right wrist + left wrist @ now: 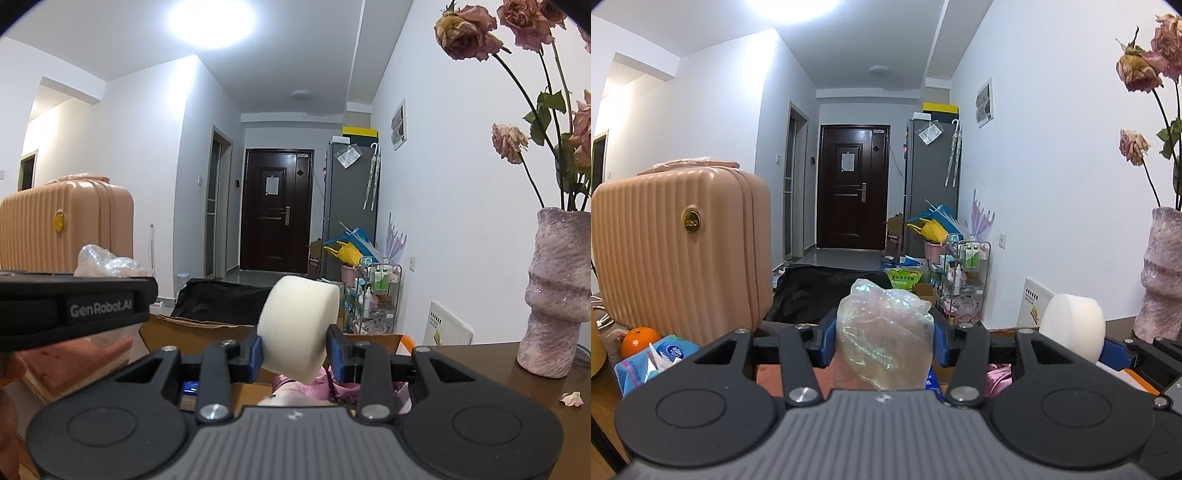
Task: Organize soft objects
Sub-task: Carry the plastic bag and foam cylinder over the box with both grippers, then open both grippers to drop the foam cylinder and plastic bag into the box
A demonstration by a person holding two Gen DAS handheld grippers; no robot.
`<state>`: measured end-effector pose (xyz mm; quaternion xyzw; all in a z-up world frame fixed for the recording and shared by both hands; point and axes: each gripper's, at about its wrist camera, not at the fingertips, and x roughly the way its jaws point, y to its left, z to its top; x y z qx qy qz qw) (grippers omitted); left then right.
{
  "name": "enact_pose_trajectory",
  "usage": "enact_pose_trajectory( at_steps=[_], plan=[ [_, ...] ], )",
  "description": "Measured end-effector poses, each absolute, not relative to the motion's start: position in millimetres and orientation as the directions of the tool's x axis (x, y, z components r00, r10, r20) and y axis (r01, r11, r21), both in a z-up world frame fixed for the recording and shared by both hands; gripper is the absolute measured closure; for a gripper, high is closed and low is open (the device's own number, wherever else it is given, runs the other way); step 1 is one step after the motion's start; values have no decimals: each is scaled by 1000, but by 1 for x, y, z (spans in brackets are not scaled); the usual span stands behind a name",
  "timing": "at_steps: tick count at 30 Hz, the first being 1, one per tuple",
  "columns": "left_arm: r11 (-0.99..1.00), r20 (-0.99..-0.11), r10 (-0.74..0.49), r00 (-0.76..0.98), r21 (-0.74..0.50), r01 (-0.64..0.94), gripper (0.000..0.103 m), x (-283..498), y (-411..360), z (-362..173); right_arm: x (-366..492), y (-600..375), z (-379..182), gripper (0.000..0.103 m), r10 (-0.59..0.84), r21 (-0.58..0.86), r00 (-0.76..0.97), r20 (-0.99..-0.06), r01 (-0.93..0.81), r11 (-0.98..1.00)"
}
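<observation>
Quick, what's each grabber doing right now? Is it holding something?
Left gripper: shut on the crinkly plastic bag.
Right gripper: shut on the white foam cylinder.

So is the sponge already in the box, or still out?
Out. The sponge is held above the box by the right gripper.

Left of the cardboard box [207,330]: suitcase [679,247], orange [639,339], tissue pack [653,360]. Right of it, on the worktop [517,384]: vase [557,291]. Behind it: door [851,188].
</observation>
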<state>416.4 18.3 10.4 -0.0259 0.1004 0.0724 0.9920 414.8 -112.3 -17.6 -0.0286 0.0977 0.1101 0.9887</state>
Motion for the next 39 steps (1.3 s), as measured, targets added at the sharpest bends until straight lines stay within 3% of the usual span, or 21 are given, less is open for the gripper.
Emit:
enact_pose_trajectory(
  at_steps=[10,12,18,22,23,24,39],
  plan=[
    [987,-221,140,965,-41,-153,51,423,22,8,418,-115,-19,65,206,-28,952,-227,-218,975],
    [987,-219,140,966,-45,-154,47,422,23,8,420,-116,-19,62,202,-23,952,-232,-213,977],
    [983,-212,155,965,-61,-171,28,417,25,10,415,-119,-19,22,189,-15,959,-211,-196,980],
    [983,-200,155,967,-64,-171,11,413,26,11,411,-119,-20,10,170,-22,965,-197,-178,984],
    [983,-196,159,968,-63,-174,1,412,26,11,411,-120,-20,6,166,-22,966,-196,-173,985],
    [982,-190,165,968,-62,-180,0,411,26,12,411,-121,-20,3,161,-21,968,-194,-168,986],
    [978,-149,191,970,-61,-202,0,396,25,17,396,-134,-18,0,117,-20,980,-163,-121,992]
  ],
)
